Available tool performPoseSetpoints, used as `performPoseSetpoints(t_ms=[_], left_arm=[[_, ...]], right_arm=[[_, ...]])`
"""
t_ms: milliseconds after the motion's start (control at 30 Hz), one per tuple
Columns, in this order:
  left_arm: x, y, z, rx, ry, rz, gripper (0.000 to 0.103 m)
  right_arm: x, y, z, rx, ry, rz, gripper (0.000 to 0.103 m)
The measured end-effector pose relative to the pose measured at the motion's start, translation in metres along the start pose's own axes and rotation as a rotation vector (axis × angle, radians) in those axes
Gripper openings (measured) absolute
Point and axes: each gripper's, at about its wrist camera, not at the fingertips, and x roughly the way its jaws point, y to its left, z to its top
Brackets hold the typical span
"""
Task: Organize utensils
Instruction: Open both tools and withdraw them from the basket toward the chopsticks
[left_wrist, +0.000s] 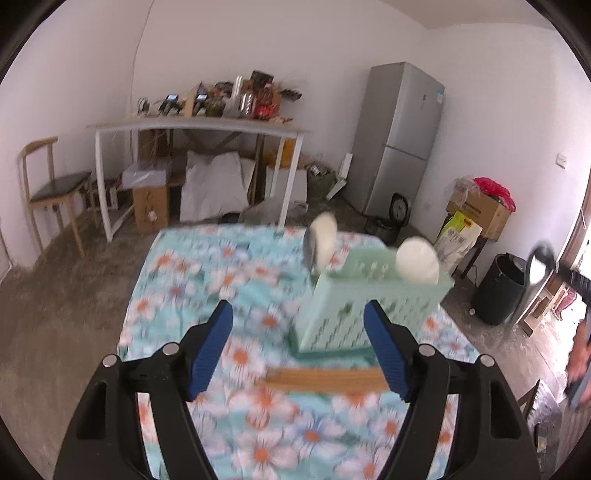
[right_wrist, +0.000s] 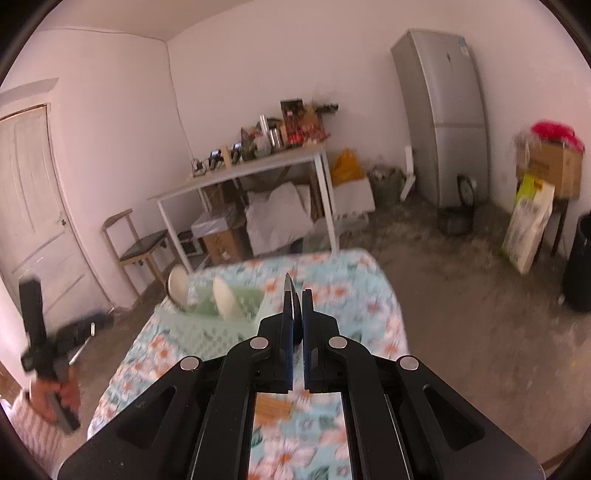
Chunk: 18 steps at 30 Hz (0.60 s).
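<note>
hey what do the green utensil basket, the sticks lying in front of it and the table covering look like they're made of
Mint-green slotted utensil basket: looks like matte moulded plastic, judging by the regular cut-out slots and uniform colour. Brown sticks: probably wood or bamboo chopsticks, given the warm tan, unglossy look; blur hides any grain. Floral blue table covering: a printed sheet, fabric or vinyl; the blur leaves that open.

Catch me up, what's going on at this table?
A person with two handheld grippers is sorting utensils into a green holder on the floral cloth. Two white spoons already stand in it. The right gripper is shut on a metal spoon, held up beside the table. The left gripper is open and empty, pointing at the chopsticks lying in front of the holder.
</note>
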Motion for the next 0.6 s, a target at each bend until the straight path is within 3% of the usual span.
performPoseSetpoints(t_ms=[300,600], left_arm=[[-0.019,0.015,-0.036,-0.05,0.019,0.023,0.076],[-0.026,0.018,-0.044,-0.043,0.009,0.038,0.079]], right_arm=[[0.024,0.018,0.053,-0.104,-0.121,-0.027,0.002],[0.081,0.037,0.05,-0.226,-0.13,-0.072,0.002]])
